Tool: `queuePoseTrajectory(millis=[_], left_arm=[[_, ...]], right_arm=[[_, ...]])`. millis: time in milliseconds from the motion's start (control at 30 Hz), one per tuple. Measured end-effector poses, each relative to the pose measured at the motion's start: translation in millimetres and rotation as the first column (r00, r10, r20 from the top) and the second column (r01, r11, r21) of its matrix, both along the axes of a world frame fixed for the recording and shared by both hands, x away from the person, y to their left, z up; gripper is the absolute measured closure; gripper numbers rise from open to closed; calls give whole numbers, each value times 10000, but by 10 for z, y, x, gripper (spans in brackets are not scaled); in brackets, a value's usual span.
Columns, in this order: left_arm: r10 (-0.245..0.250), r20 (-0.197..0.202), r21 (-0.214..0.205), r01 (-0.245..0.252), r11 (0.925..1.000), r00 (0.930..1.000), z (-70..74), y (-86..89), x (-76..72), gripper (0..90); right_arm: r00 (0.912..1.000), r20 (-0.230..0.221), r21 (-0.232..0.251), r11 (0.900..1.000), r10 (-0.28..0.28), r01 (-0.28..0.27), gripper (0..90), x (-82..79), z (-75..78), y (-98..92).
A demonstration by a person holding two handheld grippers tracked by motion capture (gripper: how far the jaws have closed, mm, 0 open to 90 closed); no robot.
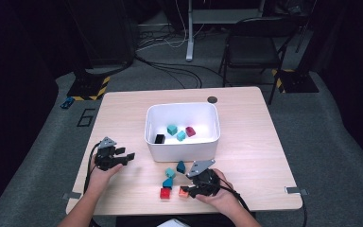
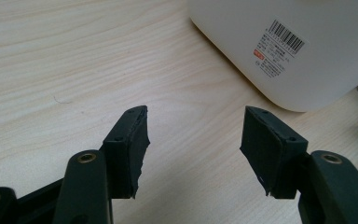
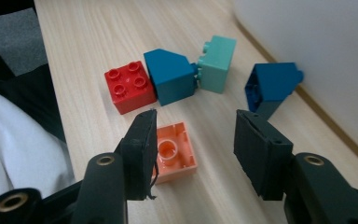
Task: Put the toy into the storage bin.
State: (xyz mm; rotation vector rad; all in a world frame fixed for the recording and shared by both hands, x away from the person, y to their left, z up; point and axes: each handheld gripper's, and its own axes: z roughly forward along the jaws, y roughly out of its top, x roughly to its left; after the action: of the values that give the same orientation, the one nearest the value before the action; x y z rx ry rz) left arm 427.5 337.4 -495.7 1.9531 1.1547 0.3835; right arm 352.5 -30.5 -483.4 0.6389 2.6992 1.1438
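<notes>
A white bin stands mid-table and holds two teal bricks, a dark red one and a black one. In front of it lie a mint brick, a blue sloped brick, a dark blue brick, a red brick and an upturned orange brick. My right gripper is open low over the table, and the orange brick lies between its jaws, close to the left one. My left gripper is open and holds nothing, left of the bin and pointing toward its lower corner.
The bin's wall rises just right of the loose bricks. A barcode label sits on the bin's side. A dark round mark is on the table behind the bin. A folding chair stands beyond the table.
</notes>
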Motion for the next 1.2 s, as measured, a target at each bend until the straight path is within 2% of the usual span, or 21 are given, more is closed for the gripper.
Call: queuePoseTrajectory(millis=[300, 467, 567, 633, 767, 900, 1200], left_arm=[[-38, -33, -11, 38, 10000, 10000, -6, -18, 18, 407], [-17, -31, -21, 17, 10000, 10000, -5, -14, 16, 407], [-21, -18, -35, 21, 10000, 10000, -4, -13, 15, 407], [-10, 7, -52, 10, 10000, 10000, -6, -12, 16, 407], [-15, 13, -54, 15, 10000, 10000, -5, -8, 18, 407], [-50, 27, -58, 50, 10000, 10000, -1, -5, 18, 408], [-46, 30, -53, 46, 10000, 10000, 3, -9, 12, 409]], right_arm=[[9989, -244, 36, 9992, 396, -395, 461, -26, -74, 72], [9971, -408, -172, 9977, 645, -652, 461, -31, -131, 117], [9960, -520, -454, 9962, 722, -746, 526, -35, -166, 146], [9964, -429, -541, 9957, 726, -748, 580, -31, -175, 155], [9964, -490, -586, 9956, 697, -725, 585, -21, -157, 148], [9971, -500, -356, 9976, 575, -594, 586, -12, -121, 128], [9987, -342, -51, 9993, 374, -376, 586, 23, 63, 45]])
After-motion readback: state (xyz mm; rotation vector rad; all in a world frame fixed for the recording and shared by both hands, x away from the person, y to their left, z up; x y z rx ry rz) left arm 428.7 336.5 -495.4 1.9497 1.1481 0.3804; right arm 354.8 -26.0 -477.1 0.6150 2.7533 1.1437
